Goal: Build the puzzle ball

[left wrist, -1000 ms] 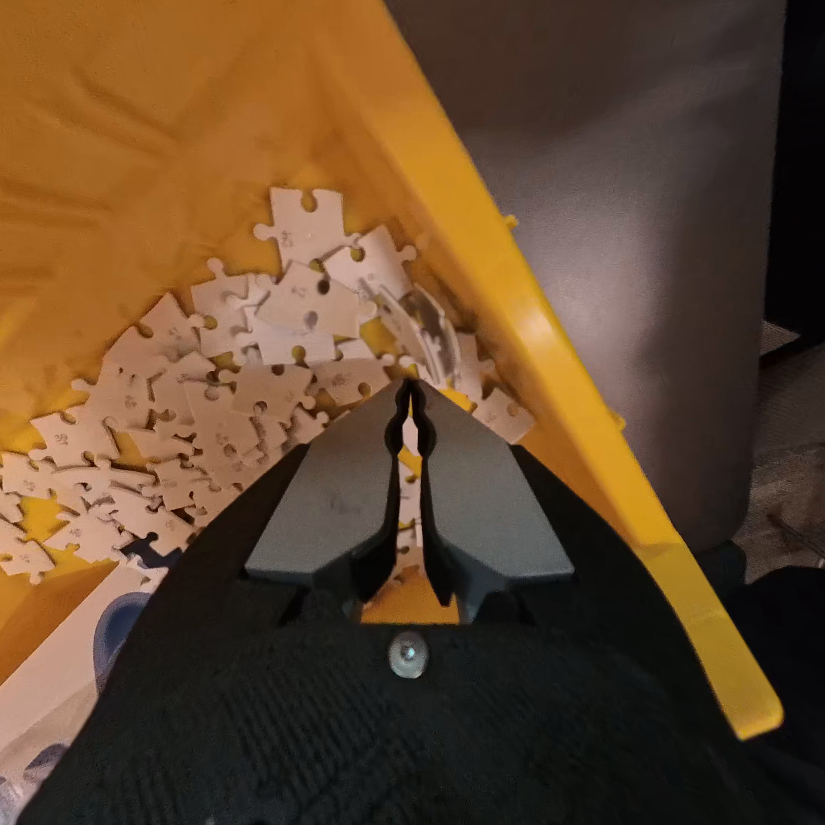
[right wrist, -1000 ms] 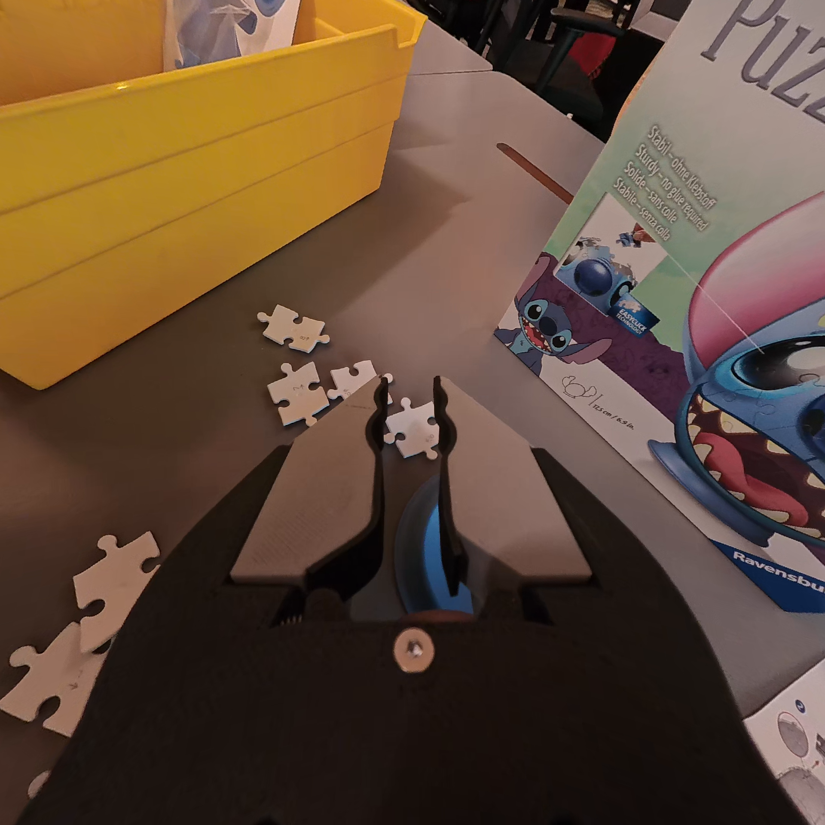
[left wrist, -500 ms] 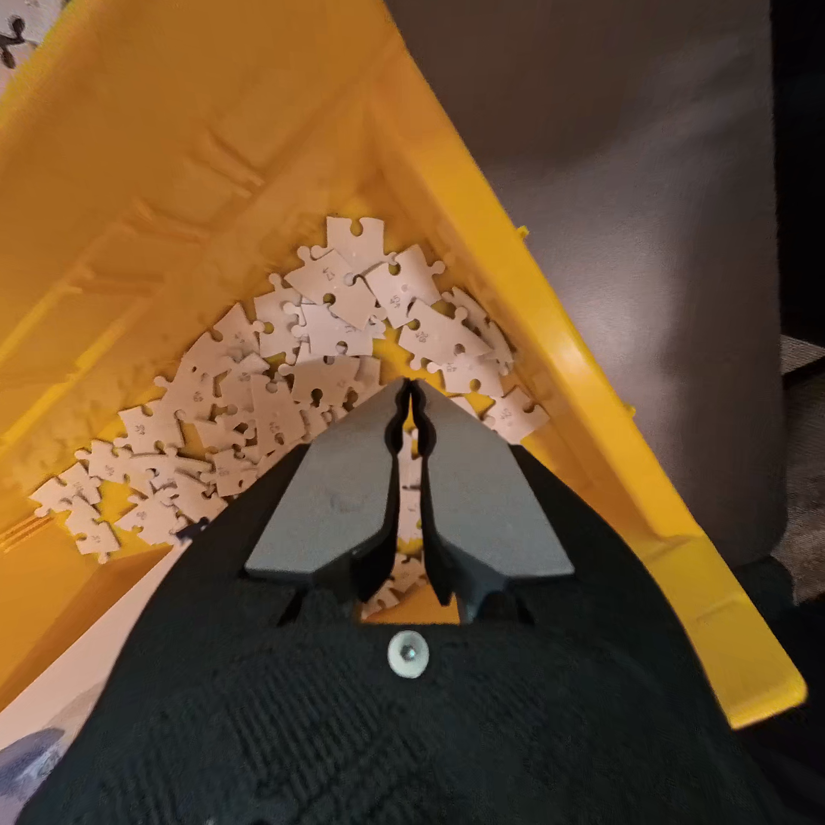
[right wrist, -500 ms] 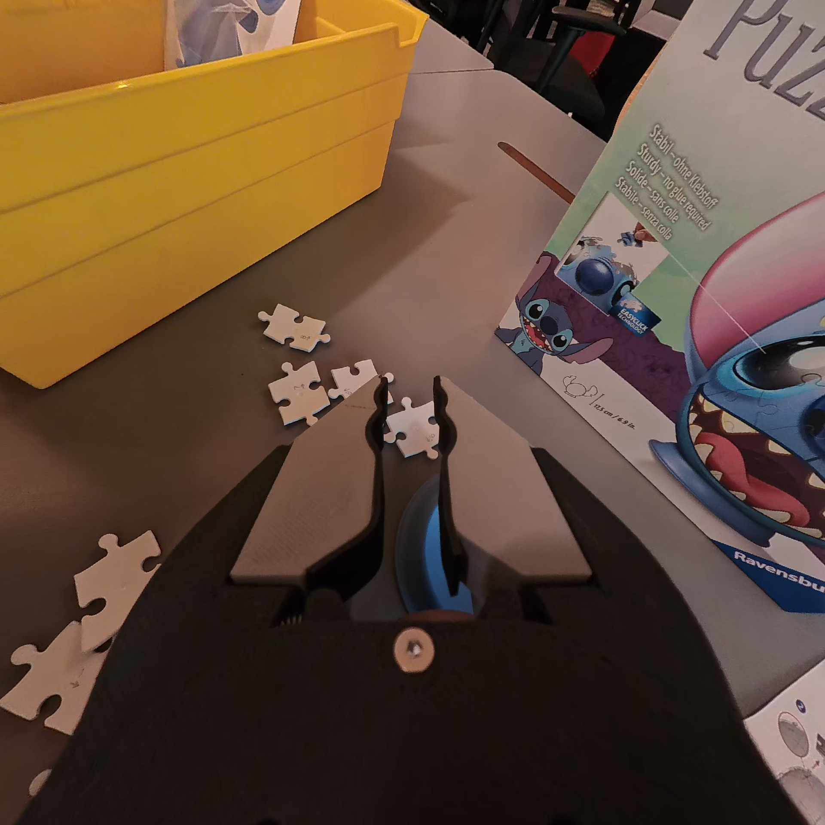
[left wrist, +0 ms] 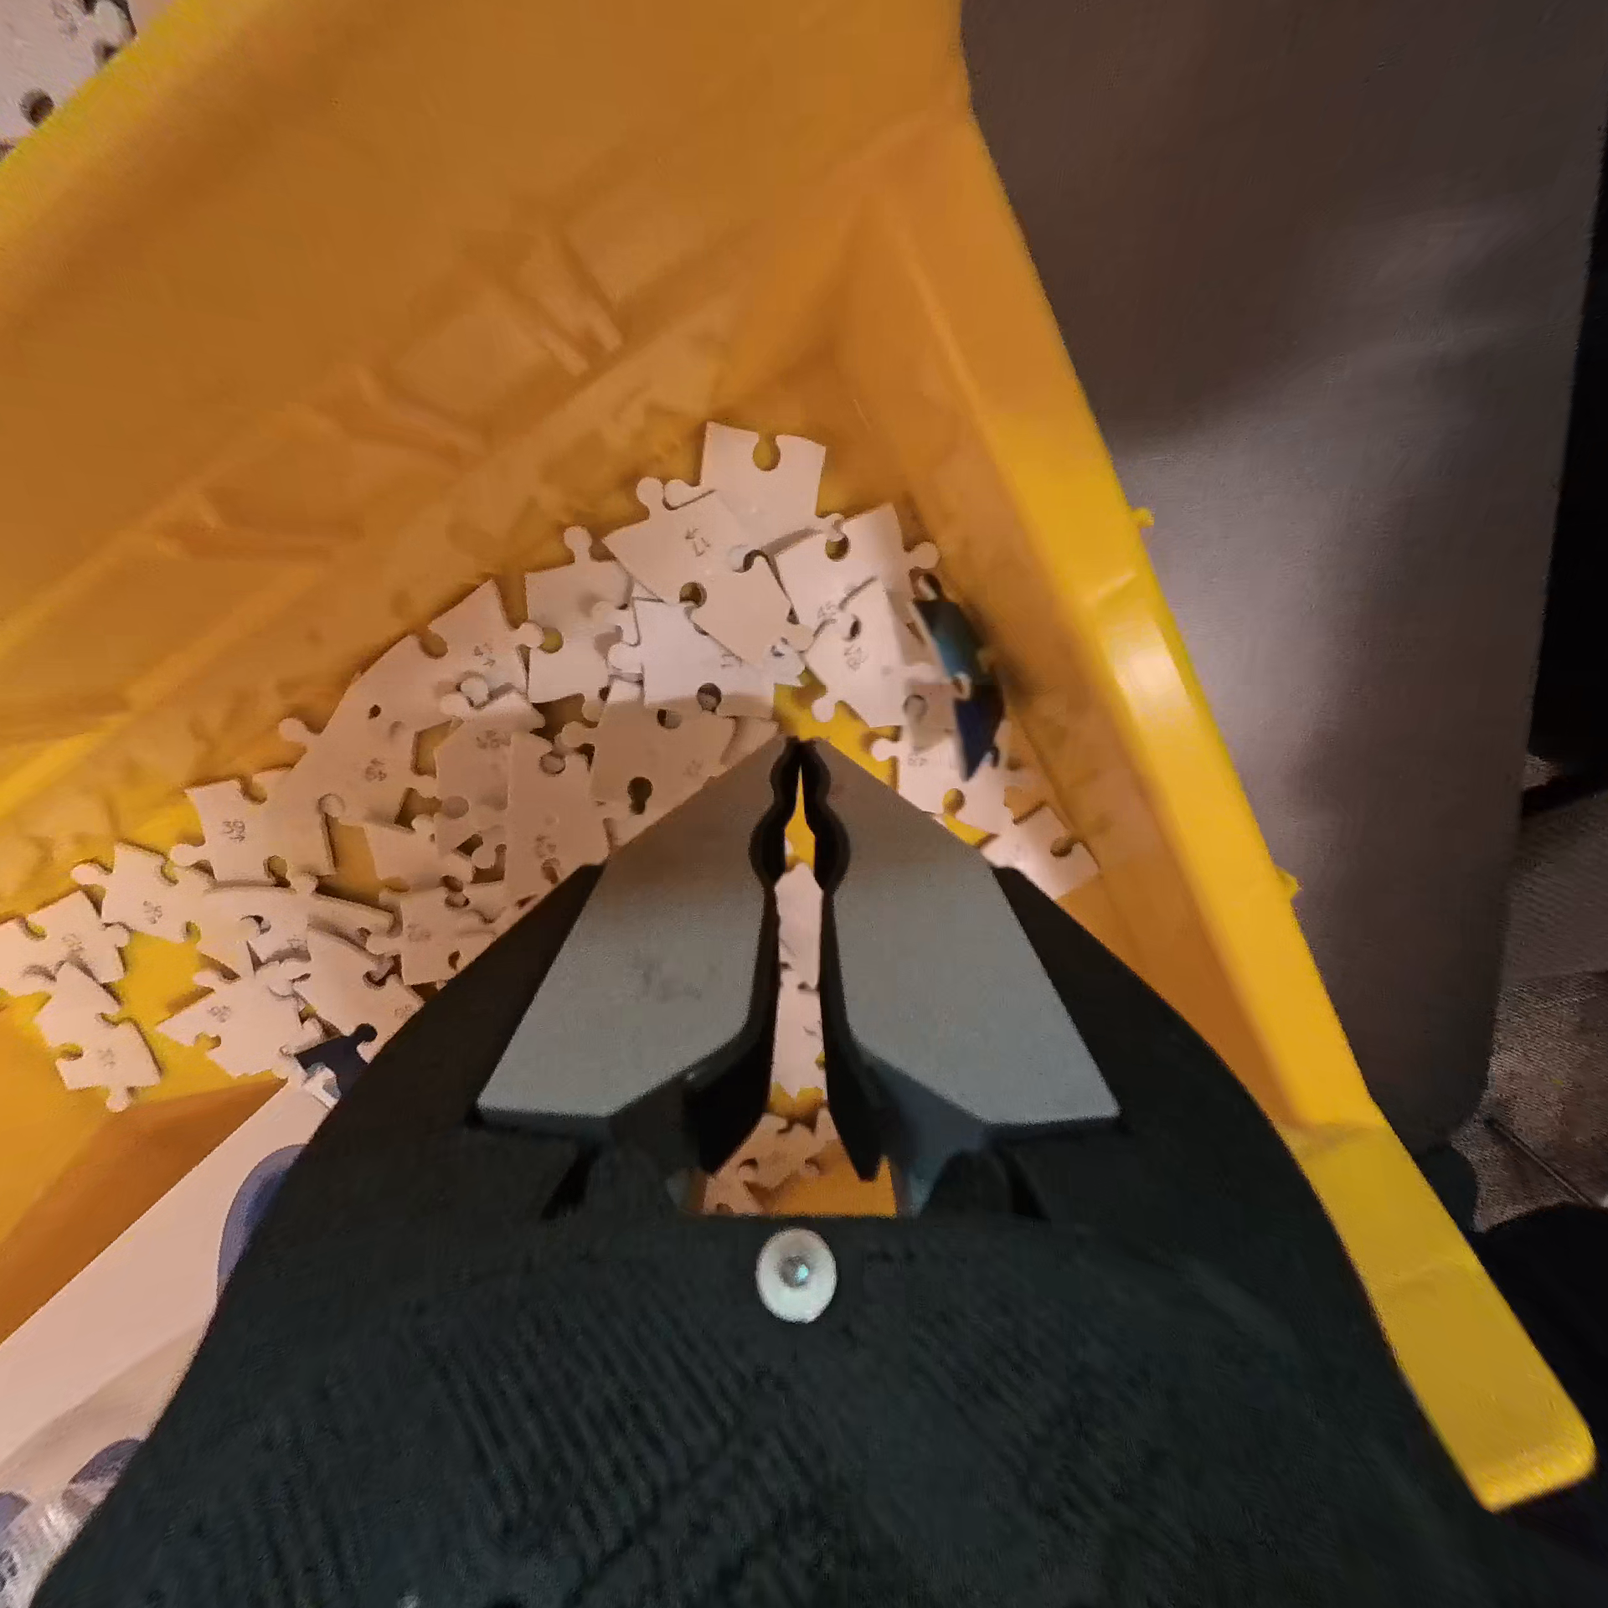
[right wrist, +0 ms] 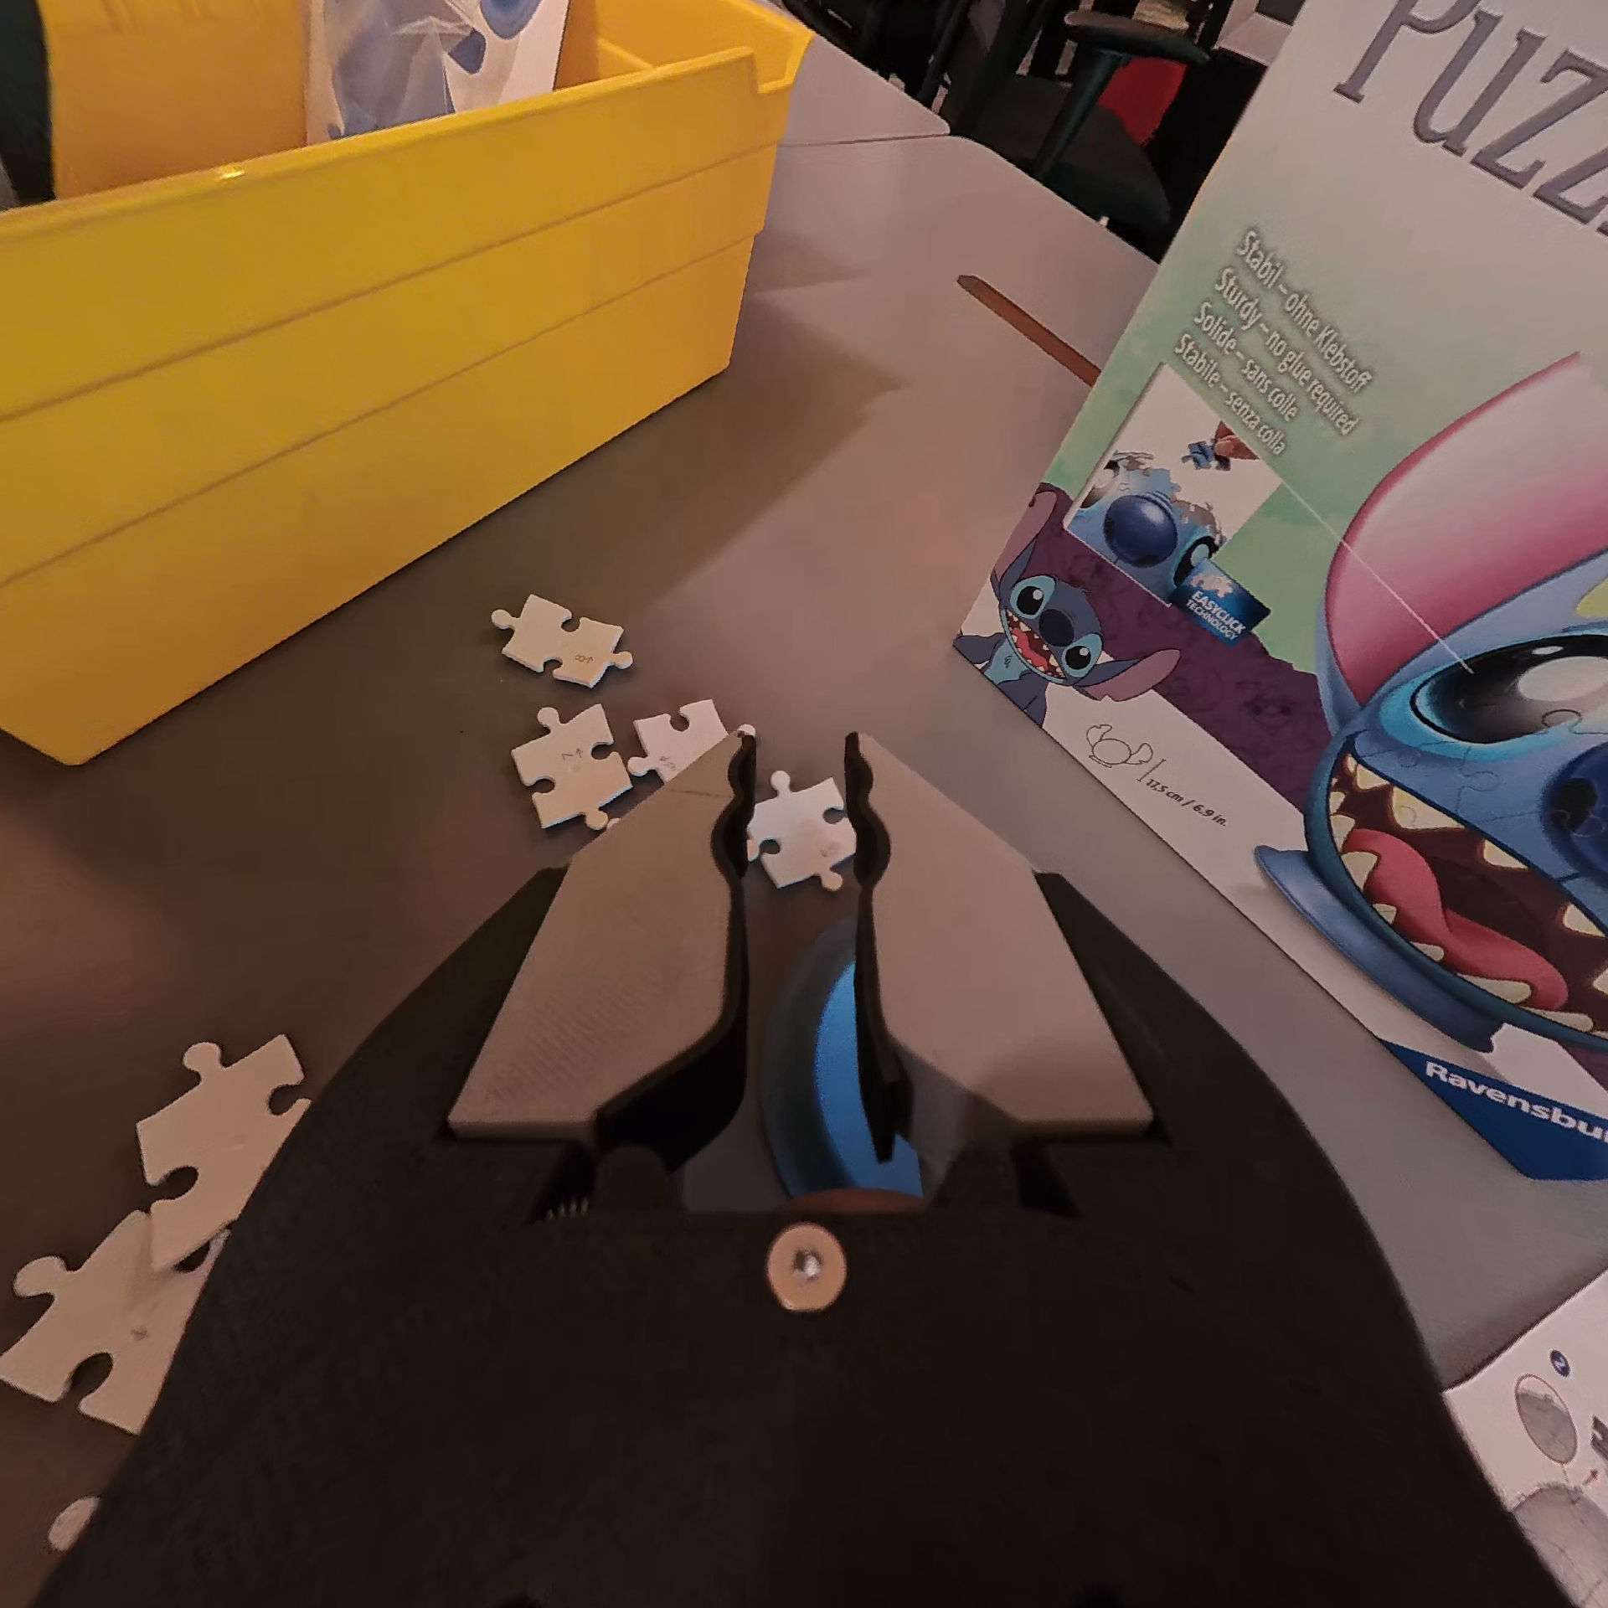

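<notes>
My left gripper (left wrist: 799, 748) is shut, with nothing visible between its tips, and points into a corner of the yellow bin (left wrist: 1131, 661). It hangs just over a heap of white face-down puzzle pieces (left wrist: 557, 748); a dark blue piece (left wrist: 957, 661) lies by the wall. My right gripper (right wrist: 799, 748) is open above the grey table. A single white piece (right wrist: 800, 835) lies on the table between its fingertips. A rounded blue part (right wrist: 818, 1070) shows low between the fingers; whether it is held is unclear.
More loose pieces (right wrist: 570, 774) lie left of the right gripper, and joined ones (right wrist: 200, 1131) at lower left. The yellow bin (right wrist: 348, 348) stands at far left and holds a printed sheet (right wrist: 435, 61). The puzzle box (right wrist: 1392, 522) stands at right, with an instruction sheet (right wrist: 1549, 1410) near it.
In the left wrist view the pieces have slid and bunched toward the bin's corner, and the bin's walls have shifted in view. The left gripper stays shut. The right wrist view is unchanged.
</notes>
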### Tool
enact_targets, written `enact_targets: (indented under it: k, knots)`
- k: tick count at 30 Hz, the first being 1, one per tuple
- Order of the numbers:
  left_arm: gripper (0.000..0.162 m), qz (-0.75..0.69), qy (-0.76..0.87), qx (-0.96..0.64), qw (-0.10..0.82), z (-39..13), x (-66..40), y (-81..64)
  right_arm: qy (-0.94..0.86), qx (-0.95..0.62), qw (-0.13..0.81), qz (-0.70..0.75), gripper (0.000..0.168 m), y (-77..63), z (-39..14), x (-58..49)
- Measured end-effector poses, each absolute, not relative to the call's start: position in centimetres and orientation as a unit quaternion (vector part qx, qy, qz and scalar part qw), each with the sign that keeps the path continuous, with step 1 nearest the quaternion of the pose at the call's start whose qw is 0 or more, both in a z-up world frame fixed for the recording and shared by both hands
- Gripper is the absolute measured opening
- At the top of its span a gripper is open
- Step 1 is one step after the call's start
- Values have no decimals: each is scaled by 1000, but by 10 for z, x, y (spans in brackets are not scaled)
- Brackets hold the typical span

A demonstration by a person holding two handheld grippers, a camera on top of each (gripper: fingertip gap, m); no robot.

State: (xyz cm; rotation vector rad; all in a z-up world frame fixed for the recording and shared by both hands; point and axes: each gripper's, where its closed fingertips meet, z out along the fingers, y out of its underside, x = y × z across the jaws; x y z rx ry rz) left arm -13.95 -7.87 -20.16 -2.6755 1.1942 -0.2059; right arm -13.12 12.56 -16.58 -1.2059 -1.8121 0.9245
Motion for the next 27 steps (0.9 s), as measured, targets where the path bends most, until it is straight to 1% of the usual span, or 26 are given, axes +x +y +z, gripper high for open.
enact_targets:
  k: [1,4,11,16,20,22,27]
  knots:
    - [0,-82,412,-901,107,-199,-137,-81,-707,-474,378,364,18,126,-165,-131]
    - [0,-145,432,-882,121,-189,-120,-92,-703,-477,375,372,17,128,-164,-131]
    - [0,-197,415,-887,51,-200,-117,-111,-713,-468,377,362,17,124,-166,-131]
    - [24,-225,380,-896,53,-197,-112,-106,-716,-463,379,359,18,123,-167,-131]
    - [29,-232,359,-903,42,-199,-114,-105,-716,-461,379,361,18,122,-166,-130]
    - [22,-238,366,-899,41,-198,-110,-107,-719,-459,379,360,17,120,-166,-130]
    - [20,-214,376,-901,42,-202,-110,-106,-721,-455,381,357,17,118,-167,-130]
